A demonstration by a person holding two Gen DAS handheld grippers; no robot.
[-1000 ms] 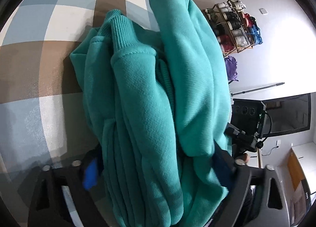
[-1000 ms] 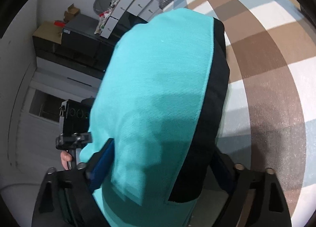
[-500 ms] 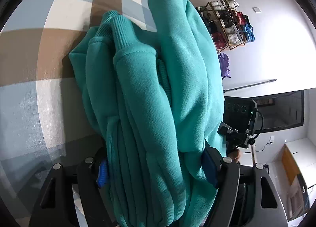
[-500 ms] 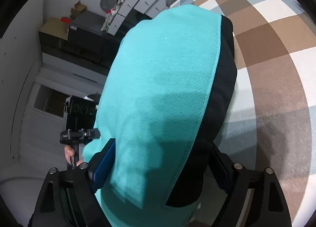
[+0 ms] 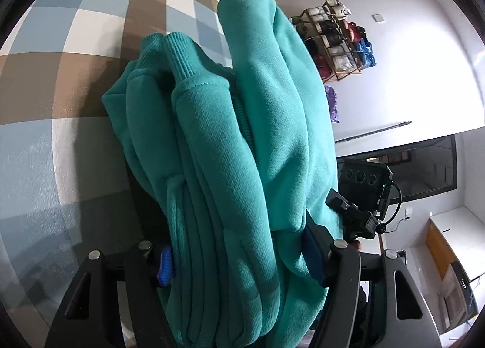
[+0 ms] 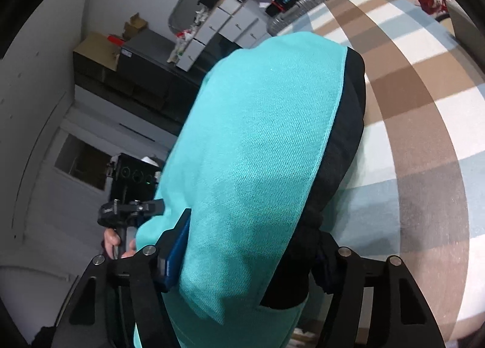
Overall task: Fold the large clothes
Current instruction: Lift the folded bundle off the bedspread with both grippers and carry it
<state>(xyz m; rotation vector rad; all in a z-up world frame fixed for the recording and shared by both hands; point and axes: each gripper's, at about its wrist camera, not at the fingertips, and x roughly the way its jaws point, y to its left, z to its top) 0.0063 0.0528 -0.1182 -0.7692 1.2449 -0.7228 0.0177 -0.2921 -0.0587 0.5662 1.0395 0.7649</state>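
The folded teal sweatshirt point(image 5: 242, 151) is being clamped by left gripper point(image 5: 239, 260) and right gripper point(image 6: 251, 251), jaws just closing, for carrying; level, steady transport is probably being called for next.

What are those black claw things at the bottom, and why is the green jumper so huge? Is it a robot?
No robot: a person holds a pincher tool in each hand, and each tool has its own camera, so the clothes look huge. One picture looks out from the left gripper, which has just been closing on a bundled teal sweatshirt. The other looks from the right gripper, also just closing, squeezing its teal and black part. Underneath lies a checked cloth.
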